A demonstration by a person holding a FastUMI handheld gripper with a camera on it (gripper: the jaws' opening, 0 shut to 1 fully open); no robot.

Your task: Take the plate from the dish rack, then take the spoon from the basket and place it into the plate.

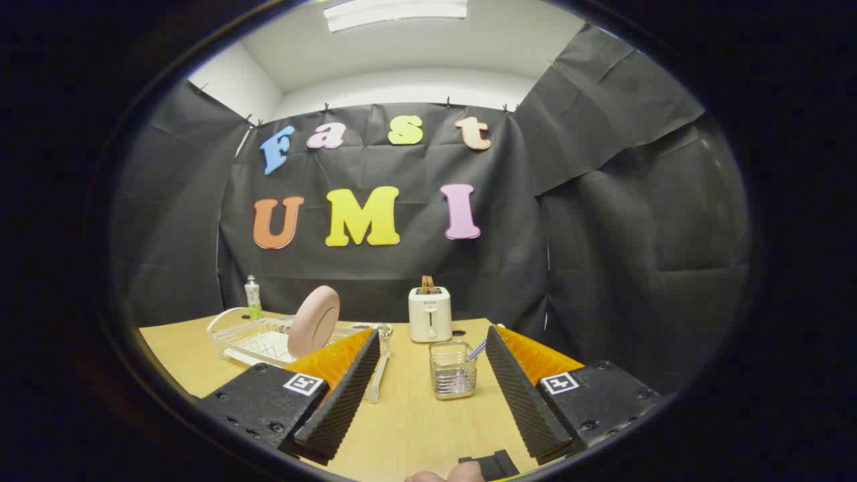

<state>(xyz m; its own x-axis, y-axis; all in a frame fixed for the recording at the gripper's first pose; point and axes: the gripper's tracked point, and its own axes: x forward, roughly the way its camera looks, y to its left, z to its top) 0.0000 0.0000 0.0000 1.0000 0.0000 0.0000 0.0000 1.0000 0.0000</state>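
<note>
On the wooden table [415, 422], the gripper [432, 345] sits w/ its fingers spread wide apart, nothing between the pads, not touching any item. Between the fingers & a bit ahead stands a wire basket [452, 370], upright; a spoon [477, 349] w/ a blue-and-white handle leans out of its top toward the right finger. The handle end looks just beside that finger's inner face, but contact can't be judged from this angle.

Beyond the left finger is the dish rack [258, 340], a clear tray w/ a white wire insert. A pink plate [313, 321] stands on edge in the rack, tilted, near the rack's end closest to the finger; its lower rim is hidden behind the fingertip. Tongs [380, 365], pale/clear, lie flat on the table just inside the left finger, running from near the rack toward the camera.

Further back, behind the basket, a white toaster [430, 313] stands w/ bread in its slot. A small bottle [252, 296] w/ greenish liquid stands at the table's far edge behind the rack. Booth wall is black cloth.
</note>
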